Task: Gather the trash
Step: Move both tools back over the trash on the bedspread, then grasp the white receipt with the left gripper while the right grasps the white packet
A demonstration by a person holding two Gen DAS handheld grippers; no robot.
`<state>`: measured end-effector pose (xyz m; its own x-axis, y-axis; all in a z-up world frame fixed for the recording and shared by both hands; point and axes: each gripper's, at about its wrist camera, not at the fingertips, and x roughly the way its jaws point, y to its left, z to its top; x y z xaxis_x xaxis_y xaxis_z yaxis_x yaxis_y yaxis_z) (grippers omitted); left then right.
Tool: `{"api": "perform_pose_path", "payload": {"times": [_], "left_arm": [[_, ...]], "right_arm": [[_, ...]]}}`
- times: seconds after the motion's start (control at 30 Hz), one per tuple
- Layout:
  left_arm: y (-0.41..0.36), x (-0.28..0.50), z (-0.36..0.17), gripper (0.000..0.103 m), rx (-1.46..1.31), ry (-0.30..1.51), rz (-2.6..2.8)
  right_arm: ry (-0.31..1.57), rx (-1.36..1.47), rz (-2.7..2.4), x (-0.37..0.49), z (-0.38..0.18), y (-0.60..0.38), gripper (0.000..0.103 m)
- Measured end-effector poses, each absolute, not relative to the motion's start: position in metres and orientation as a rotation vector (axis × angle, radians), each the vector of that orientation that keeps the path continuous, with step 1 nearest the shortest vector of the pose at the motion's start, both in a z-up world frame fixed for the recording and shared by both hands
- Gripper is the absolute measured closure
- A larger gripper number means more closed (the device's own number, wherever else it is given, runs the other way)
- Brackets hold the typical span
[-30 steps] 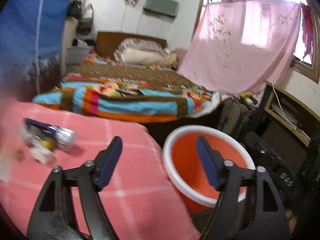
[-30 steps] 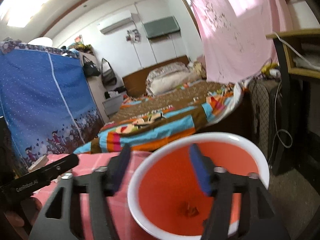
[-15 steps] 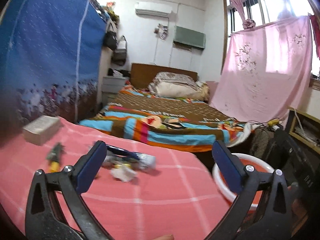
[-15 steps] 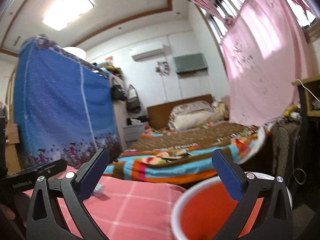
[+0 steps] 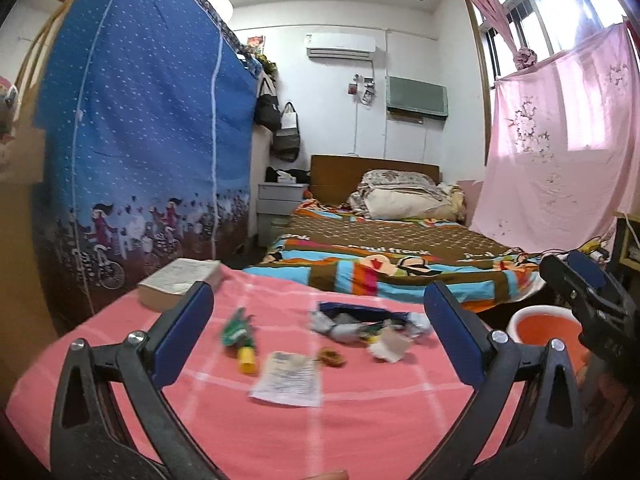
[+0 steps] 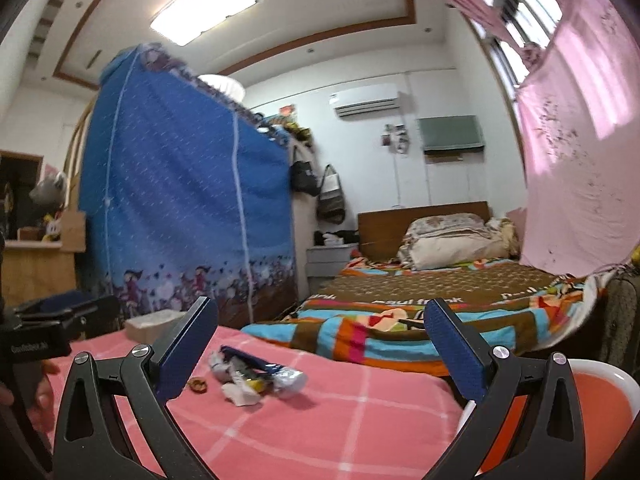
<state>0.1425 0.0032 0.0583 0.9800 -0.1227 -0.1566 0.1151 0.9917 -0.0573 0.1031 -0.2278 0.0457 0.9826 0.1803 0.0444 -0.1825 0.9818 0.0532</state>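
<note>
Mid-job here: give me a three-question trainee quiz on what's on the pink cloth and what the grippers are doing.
1. True or false: the left gripper holds a wrapper.
2. Which lies nearest the left gripper's camera: A) white printed paper slip B) thick pale book C) crumpled silver-and-blue wrapper pile?
3. Fill in: the orange, white-rimmed bin stands off the pink checked tablecloth's ____ edge.

Key: 1 false; 2 A; 3 right.

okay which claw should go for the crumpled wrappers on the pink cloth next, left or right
Probably the left claw: it is open and empty, and the crumpled wrappers sit almost centred between its fingers. The right claw, also open and empty, sees them off to one side, nearer the orange bin.
</note>
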Motion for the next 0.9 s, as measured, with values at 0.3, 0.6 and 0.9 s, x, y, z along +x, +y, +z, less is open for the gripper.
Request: {"api": "perform_pose_path", "payload": {"times": [0.3,0.6,0.9], "left_arm": [[0.033,0.164,0.032,0.0,-0.095,0.319,-0.132],[0.04,0.201,0.004,0.004,-0.168,0.595,-0.156],[0.032,0.221,-0.014,0.025,-0.169,0.743,-0.208]], "right_arm": [[0.112,0.038,0.257,0.141,0.035,-0.192,0.0],[0.444,0.051,0.328,0.194,0.012,-0.178,0.001],[0.609,-0.068,0.401,0.213,-0.007,-0.148,0.028]]}}
